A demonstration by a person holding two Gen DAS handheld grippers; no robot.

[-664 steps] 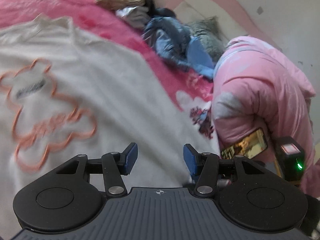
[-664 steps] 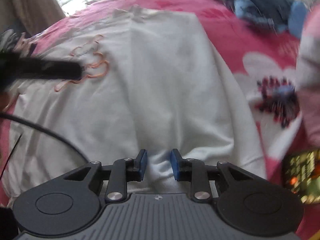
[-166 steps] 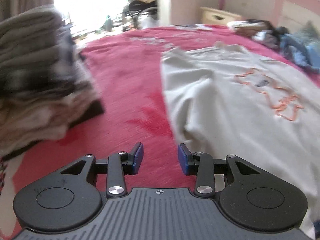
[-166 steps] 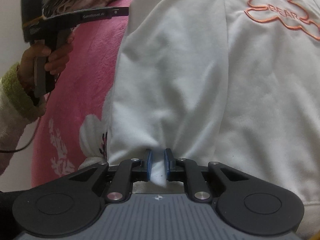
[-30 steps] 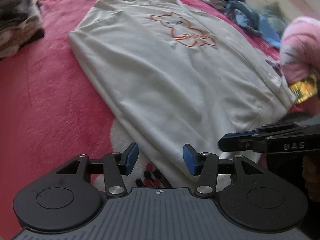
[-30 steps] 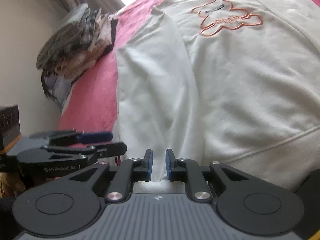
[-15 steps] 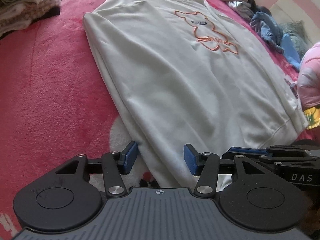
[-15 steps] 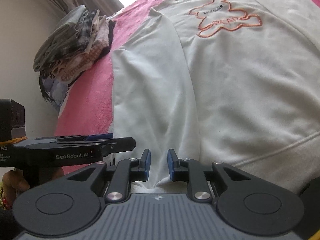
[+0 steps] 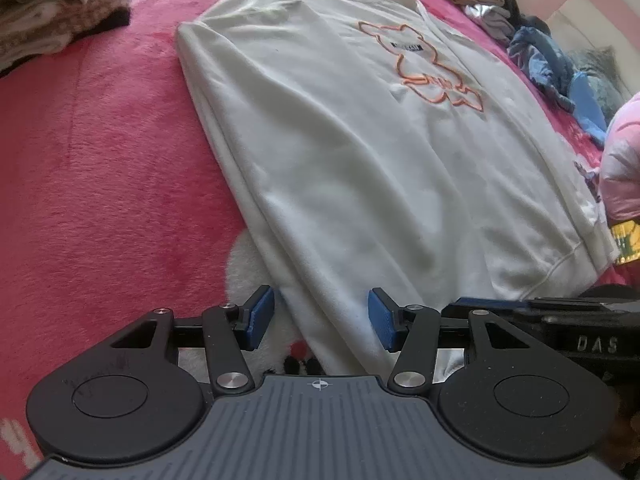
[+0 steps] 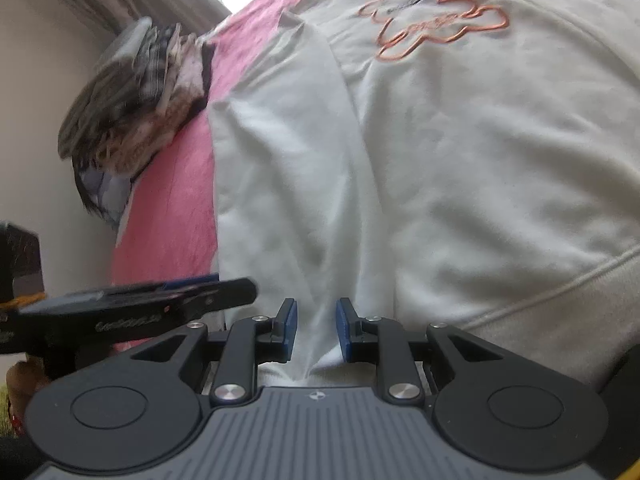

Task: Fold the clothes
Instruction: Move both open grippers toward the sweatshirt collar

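A white sweatshirt [image 9: 360,160] with an orange bear outline lies flat on the pink blanket [image 9: 100,200]. Its near sleeve [image 10: 288,160] is folded along the body. My left gripper [image 9: 320,316] hovers open over the sleeve's lower end, and cloth lies under the gap without the pads touching it. My right gripper [image 10: 316,328] sits at the same end; its jaws are opening, with a ridge of sleeve cloth standing between the pads. Each gripper shows in the other's view: the right gripper [image 9: 460,304] and the left gripper [image 10: 240,286], close side by side.
A stack of folded clothes [image 10: 136,92] sits at the blanket's far left edge by the wall. Loose blue and grey garments [image 9: 552,60] lie beyond the sweatshirt. A pink quilt [image 9: 622,168] bulges at the right.
The right gripper's pads have spread apart from the sleeve cloth they pinched. The left gripper has rolled a little and stays open over the sleeve end.
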